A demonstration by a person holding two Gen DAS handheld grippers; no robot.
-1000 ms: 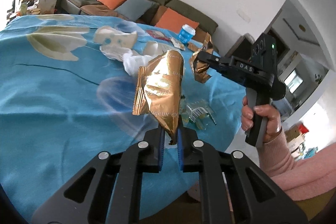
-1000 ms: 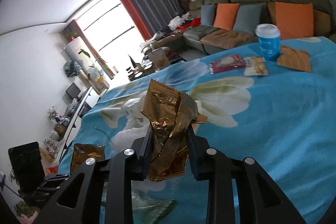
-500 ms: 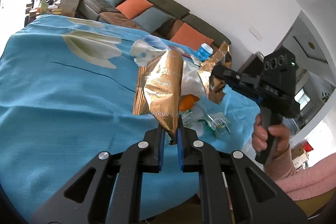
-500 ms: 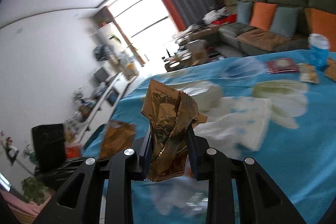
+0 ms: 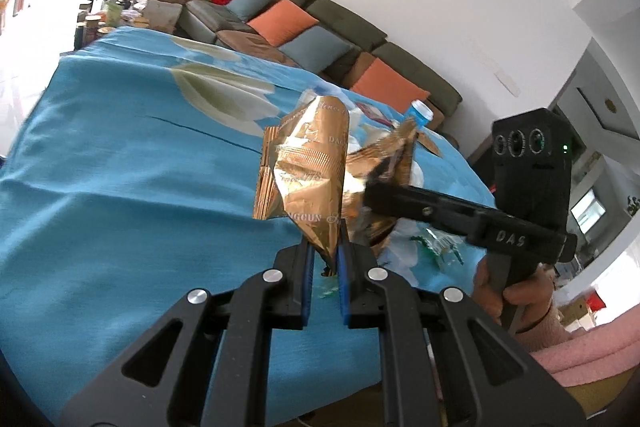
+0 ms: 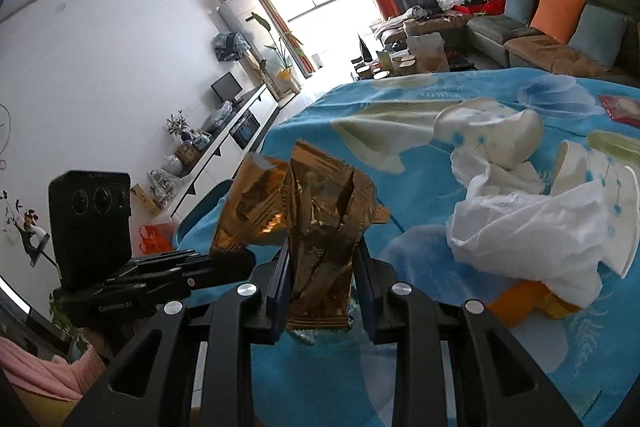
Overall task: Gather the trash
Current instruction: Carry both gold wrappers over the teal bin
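The left tongs [image 5: 323, 259] pinch a crinkled, shiny gold foil wrapper [image 5: 308, 171] by its bottom corner. The right tongs [image 6: 320, 287] clamp a creased bronze foil packet [image 6: 320, 227], above the desk's blue floral cloth [image 5: 120, 155], crumpled white tissue [image 6: 528, 227] to their right.

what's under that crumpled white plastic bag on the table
An orange object pokes out from under the white plastic bag, resting on the blue tablecloth. Most of it is covered, so what it is cannot be told.
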